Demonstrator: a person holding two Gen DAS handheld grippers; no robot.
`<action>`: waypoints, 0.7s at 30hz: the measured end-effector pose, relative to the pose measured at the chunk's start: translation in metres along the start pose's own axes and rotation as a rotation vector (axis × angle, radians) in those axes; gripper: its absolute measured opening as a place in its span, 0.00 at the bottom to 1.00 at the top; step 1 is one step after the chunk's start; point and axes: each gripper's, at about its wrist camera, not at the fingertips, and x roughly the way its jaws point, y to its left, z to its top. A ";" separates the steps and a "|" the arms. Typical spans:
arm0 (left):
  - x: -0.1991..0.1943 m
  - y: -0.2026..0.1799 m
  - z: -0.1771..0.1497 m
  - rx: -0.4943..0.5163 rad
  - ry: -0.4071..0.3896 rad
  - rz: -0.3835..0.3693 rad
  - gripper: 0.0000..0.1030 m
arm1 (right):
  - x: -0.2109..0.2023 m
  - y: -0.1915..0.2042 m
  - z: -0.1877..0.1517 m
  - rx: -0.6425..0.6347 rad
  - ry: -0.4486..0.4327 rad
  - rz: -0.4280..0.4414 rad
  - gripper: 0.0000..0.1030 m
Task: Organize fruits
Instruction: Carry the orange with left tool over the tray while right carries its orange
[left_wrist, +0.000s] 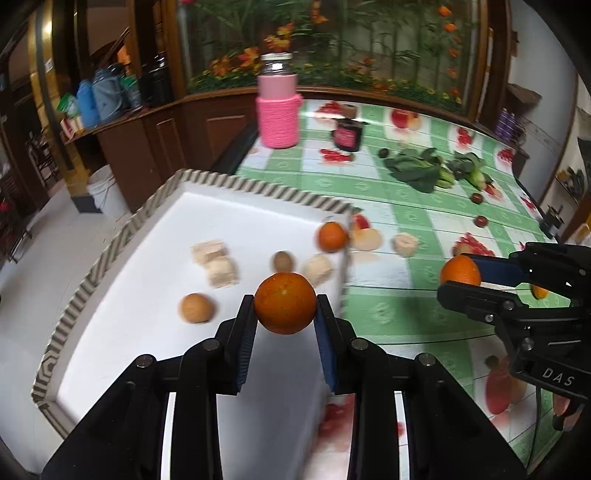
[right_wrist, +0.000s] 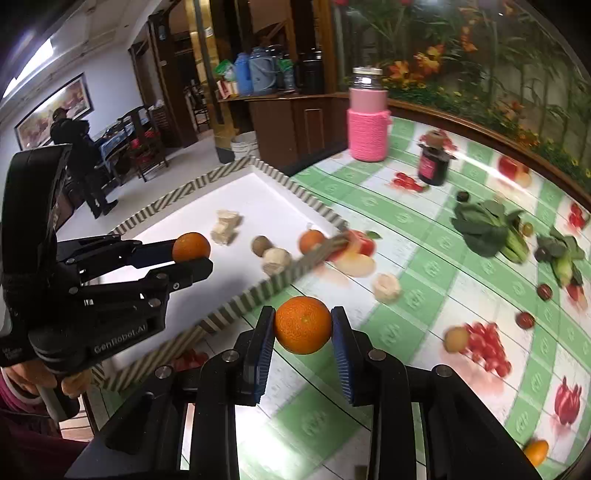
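Oranges sit one in each gripper, both lifted off the surface. On the left, the left gripper (left_wrist: 285, 309) is clamped on an orange (left_wrist: 285, 303) above the white tray (left_wrist: 140, 273), whose striped rim runs around it; ahead of its fingertips lie a brown round fruit (left_wrist: 195, 307), pale chunks (left_wrist: 216, 266) and another orange (left_wrist: 331, 236) by the tray's far edge. To the right, the right gripper (right_wrist: 303, 326) is clamped on a second orange (right_wrist: 303, 325) above the green checked tablecloth (right_wrist: 417, 295), just beside the tray rim, with leafy greens (right_wrist: 484, 225) farther ahead.
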 end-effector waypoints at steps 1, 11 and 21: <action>0.001 0.009 -0.001 -0.016 0.007 0.004 0.28 | 0.003 0.004 0.003 -0.009 0.002 0.005 0.30; 0.015 0.048 -0.011 -0.082 0.064 0.043 0.28 | 0.047 0.036 0.026 -0.066 0.054 0.075 0.30; 0.029 0.059 -0.011 -0.095 0.095 0.052 0.28 | 0.093 0.058 0.037 -0.115 0.129 0.117 0.30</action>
